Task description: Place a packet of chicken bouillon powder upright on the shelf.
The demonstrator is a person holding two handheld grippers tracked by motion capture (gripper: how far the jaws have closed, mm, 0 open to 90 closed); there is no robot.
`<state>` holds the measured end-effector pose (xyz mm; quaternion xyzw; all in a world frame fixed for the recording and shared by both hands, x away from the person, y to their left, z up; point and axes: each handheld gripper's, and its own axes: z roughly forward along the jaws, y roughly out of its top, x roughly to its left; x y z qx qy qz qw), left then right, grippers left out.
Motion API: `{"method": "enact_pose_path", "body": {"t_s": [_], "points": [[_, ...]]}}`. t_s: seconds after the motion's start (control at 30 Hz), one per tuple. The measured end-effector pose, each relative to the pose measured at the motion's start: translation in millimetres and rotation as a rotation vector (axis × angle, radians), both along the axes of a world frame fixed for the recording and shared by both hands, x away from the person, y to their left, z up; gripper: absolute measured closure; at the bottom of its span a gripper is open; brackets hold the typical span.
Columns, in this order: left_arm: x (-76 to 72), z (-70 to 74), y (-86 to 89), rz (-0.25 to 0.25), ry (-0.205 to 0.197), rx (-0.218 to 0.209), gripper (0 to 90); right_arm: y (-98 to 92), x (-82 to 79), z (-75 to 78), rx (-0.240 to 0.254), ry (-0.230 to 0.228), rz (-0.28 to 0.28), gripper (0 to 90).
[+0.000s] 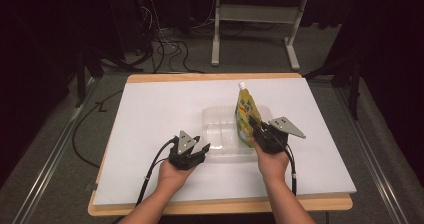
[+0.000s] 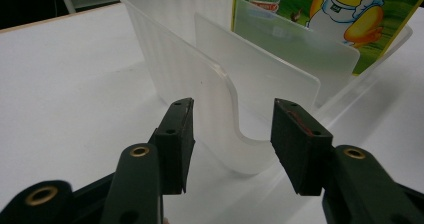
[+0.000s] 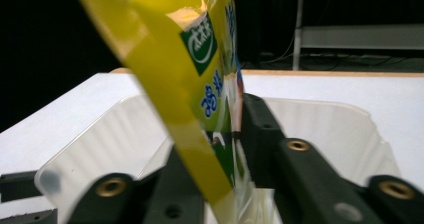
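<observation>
A yellow-green refill pouch (image 1: 245, 115) with a white spout stands upright in the right part of a clear plastic bin (image 1: 217, 121) at the table's middle. My right gripper (image 1: 260, 129) is shut on the pouch (image 3: 200, 94) near its lower edge, its jaws inside the bin (image 3: 320, 119). My left gripper (image 1: 202, 148) sits open at the bin's near left corner. In the left gripper view its jaws straddle a notch in the bin's wall (image 2: 215, 99), touching nothing, and the pouch (image 2: 325, 19) shows behind a clear divider.
A white sheet (image 1: 150, 114) covers the wooden table (image 1: 320, 203). Behind the table stand a grey frame (image 1: 255, 19) and loose cables (image 1: 165, 46) on the floor. Metal rails (image 1: 55, 154) run along both sides.
</observation>
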<state>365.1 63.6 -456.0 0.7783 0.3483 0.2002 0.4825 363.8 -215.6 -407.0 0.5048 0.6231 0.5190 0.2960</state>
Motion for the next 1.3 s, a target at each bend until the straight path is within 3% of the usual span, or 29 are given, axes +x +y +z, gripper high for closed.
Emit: {"method": "enact_pose_path", "body": {"t_s": [0.3, 0.47, 0.6, 0.8, 0.87, 0.93, 1.03, 1.13, 1.23, 1.3], "points": [[-5.1, 13.2, 13.5, -0.009, -0.009, -0.076, 39.5, -5.2, -11.4, 11.8, -0.071, -0.003, 0.107, 37.7], [-6.3, 22.6, 29.4, 0.021, -0.008, -0.053, 34.5, -18.4, -27.2, 19.4, -0.081, -0.007, 0.15, 29.7], [-4.6, 28.0, 56.2, 0.072, -0.005, -0.019, 33.1, -39.1, -45.5, 23.8, -0.088, -0.029, 0.154, 27.9], [-6.4, 17.6, 112.7, 0.172, 0.021, 0.036, 32.0, -97.0, -59.2, 18.1, -0.106, -0.042, 0.066, 27.9], [-11.2, 6.0, 131.3, 0.202, 0.022, 0.059, 31.1, -120.1, -60.2, 6.4, -0.116, -0.044, 0.018, 29.5], [-9.8, 0.4, 144.2, 0.235, 0.07, 0.064, 31.1, -141.4, -61.8, -12.0, -0.092, -0.033, -0.027, 29.8], [-9.7, 1.5, 148.7, 0.265, 0.069, 0.044, 29.7, -160.0, -58.9, -27.7, -0.076, 0.027, -0.072, 28.9], [-13.7, 3.4, 142.0, 0.258, 0.06, 0.036, 29.5, -163.0, -54.7, -29.5, -0.07, 0.029, -0.083, 27.7], [-18.9, 4.8, 137.7, 0.246, 0.038, 0.066, 29.5, -158.2, -49.3, -29.5, -0.076, 0.032, -0.079, 27.3], [-21.0, 4.2, 139.4, 0.243, 0.044, 0.066, 29.5, -155.6, -46.6, -29.9, -0.086, 0.03, -0.073, 27.9]]}}
